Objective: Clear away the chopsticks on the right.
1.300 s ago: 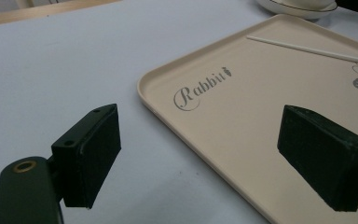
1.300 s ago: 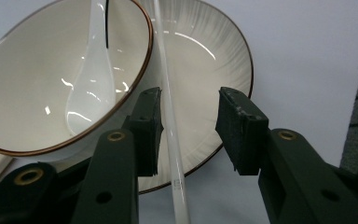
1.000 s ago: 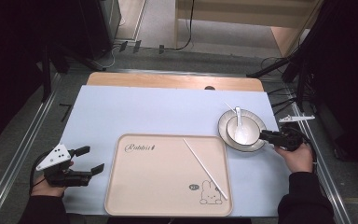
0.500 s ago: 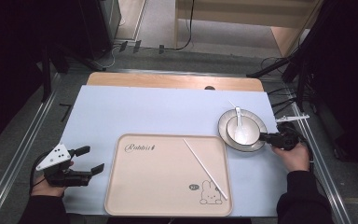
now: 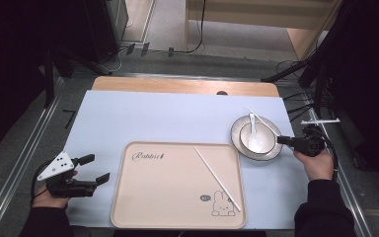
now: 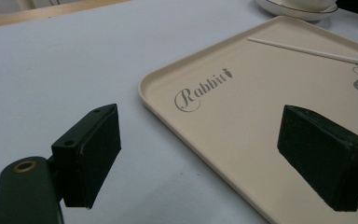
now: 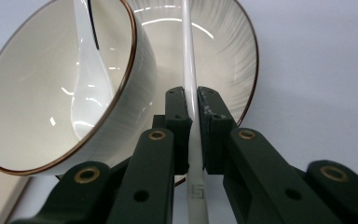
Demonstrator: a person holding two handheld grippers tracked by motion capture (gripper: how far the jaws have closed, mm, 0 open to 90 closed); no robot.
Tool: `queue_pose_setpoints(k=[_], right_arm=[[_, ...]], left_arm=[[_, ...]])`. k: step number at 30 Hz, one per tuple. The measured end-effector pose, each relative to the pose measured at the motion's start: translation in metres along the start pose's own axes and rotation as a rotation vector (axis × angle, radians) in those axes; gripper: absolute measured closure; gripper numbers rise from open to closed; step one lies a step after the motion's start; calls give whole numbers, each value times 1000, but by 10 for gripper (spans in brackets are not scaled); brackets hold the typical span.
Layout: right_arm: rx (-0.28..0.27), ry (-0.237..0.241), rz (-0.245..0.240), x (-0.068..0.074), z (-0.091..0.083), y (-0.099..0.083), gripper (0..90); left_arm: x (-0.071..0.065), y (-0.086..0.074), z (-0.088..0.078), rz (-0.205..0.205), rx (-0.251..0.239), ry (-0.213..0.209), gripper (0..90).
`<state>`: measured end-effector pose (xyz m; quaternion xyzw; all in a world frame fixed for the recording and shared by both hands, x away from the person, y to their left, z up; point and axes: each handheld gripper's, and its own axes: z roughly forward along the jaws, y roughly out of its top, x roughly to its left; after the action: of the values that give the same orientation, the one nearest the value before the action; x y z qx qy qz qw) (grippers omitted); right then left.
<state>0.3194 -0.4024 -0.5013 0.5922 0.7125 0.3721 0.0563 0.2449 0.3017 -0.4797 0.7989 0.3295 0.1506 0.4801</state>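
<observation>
Wide bare mat (image 5: pixel 153 116) left of and behind tray (image 5: pixel 168 197): free passage. Right side crowded: bowl (image 5: pixel 254 139) on plate (image 5: pixel 271 150), near table edge.

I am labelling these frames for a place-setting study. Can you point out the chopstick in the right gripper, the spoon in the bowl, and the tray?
chopstick (image 7: pixel 189 70), right gripper view, on its shaft above the pads.
spoon (image 7: pixel 91 88), right gripper view, on its scoop inside the bowl.
tray (image 5: pixel 168 197), high view, on its bare floor.

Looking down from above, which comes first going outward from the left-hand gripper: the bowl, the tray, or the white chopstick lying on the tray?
From the left gripper:
1. Tray, right beside it.
2. Chopstick on the tray, across its right half.
3. Bowl, on its plate at far right.
</observation>
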Motion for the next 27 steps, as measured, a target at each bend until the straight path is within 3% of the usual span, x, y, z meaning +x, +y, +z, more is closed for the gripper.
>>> queue_pose_setpoints(k=[8,18,27], right_arm=[[-37,-38,30,8,-23,10,845],[-102,-44,13,21,-43,15,845],[-132,-30,-17,41,-57,20,845]], left_arm=[[0,0,0,0,-2,3,136],[0,0,0,1,1,6,136],[0,0,0,1,2,7,136]])
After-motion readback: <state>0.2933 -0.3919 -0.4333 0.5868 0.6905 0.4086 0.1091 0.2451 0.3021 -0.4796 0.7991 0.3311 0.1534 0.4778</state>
